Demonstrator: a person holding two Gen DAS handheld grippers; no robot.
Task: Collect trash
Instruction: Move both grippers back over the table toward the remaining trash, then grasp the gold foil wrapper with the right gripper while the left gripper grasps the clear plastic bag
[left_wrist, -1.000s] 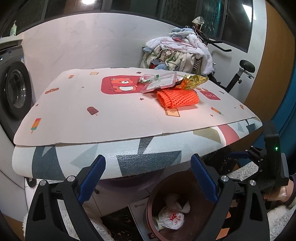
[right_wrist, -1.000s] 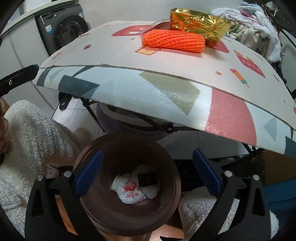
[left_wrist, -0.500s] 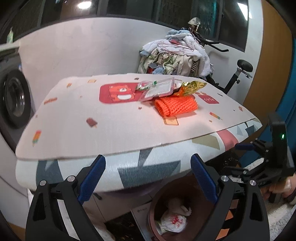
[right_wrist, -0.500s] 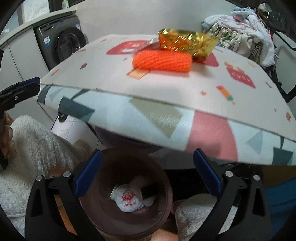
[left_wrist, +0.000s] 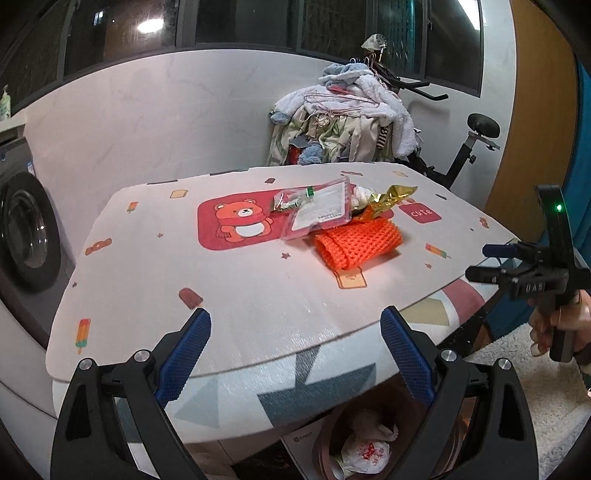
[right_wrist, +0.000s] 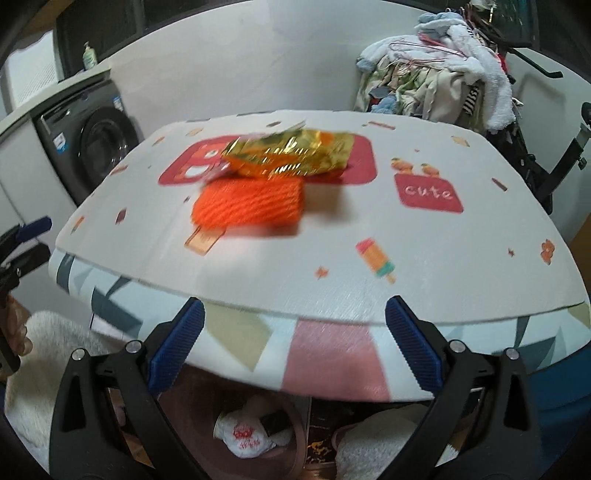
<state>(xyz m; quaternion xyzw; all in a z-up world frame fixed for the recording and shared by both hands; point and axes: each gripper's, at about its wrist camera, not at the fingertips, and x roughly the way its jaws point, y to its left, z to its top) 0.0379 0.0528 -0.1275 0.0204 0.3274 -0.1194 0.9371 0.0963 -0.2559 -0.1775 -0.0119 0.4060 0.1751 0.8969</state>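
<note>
An orange foam net (left_wrist: 357, 243) (right_wrist: 249, 205) lies on the patterned table mat (left_wrist: 258, 295) (right_wrist: 424, 240). Behind it sit a gold foil wrapper (left_wrist: 391, 195) (right_wrist: 291, 155), a clear plastic packet (left_wrist: 321, 212) and a small green-printed wrapper (left_wrist: 290, 199). Under the table's near edge stands a brown trash bin (left_wrist: 327, 443) (right_wrist: 295, 454) holding white crumpled trash. My left gripper (left_wrist: 295, 354) is open and empty at the front edge of the table. My right gripper (right_wrist: 293, 347) is open and empty too; it also appears at the right (left_wrist: 491, 262) of the left wrist view.
A washing machine (left_wrist: 22, 236) (right_wrist: 99, 147) stands at the left. A pile of clothes (left_wrist: 347, 122) (right_wrist: 436, 81) on an exercise bike (left_wrist: 476, 140) is behind the table. Fluffy white fabric (right_wrist: 48, 347) lies low beside the bin.
Both grippers have risen from beside the bin to table height, so the mat's top and the trash on it are now in full view. Both stayed open.
</note>
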